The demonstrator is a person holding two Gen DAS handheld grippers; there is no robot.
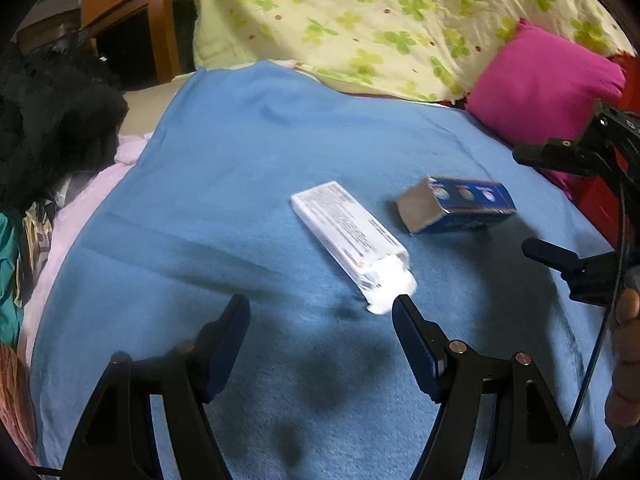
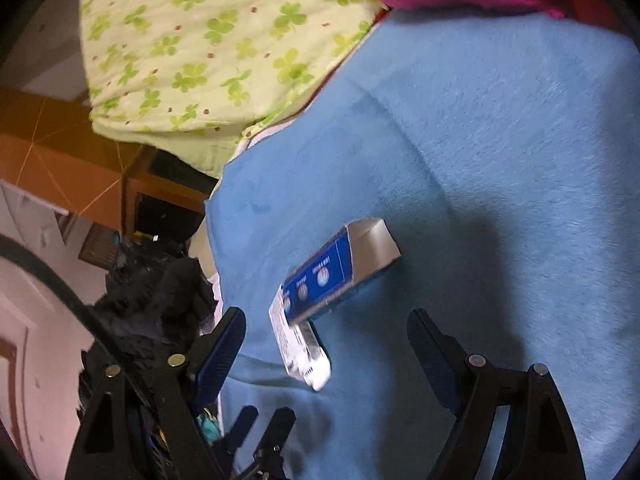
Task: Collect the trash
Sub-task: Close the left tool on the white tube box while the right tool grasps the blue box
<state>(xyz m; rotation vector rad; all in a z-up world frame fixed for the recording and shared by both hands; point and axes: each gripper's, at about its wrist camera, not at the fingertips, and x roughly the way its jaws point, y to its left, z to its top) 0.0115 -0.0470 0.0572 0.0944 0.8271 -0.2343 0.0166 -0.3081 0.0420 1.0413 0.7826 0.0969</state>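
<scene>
Two pieces of trash lie on a blue blanket [image 1: 224, 184]: a long white carton [image 1: 348, 236] with an open end stuffed with white paper, and a small blue box [image 1: 460, 208] with a grey open flap. My left gripper [image 1: 320, 312] is open and empty just short of the white carton's near end. My right gripper [image 2: 326, 328] is open and empty, its fingers on either side of both cartons in its view, the blue box [image 2: 340, 268] above the white carton [image 2: 300, 348]. The right gripper also shows at the left wrist view's right edge [image 1: 532, 200].
A clover-print quilt [image 1: 380, 16] lies behind the blanket. A pink cushion [image 1: 540, 80] sits at the back right. A black fluffy heap [image 1: 48, 120] and a wooden cabinet [image 1: 128, 12] are at the left. Pink cloth [image 1: 80, 208] edges the blanket.
</scene>
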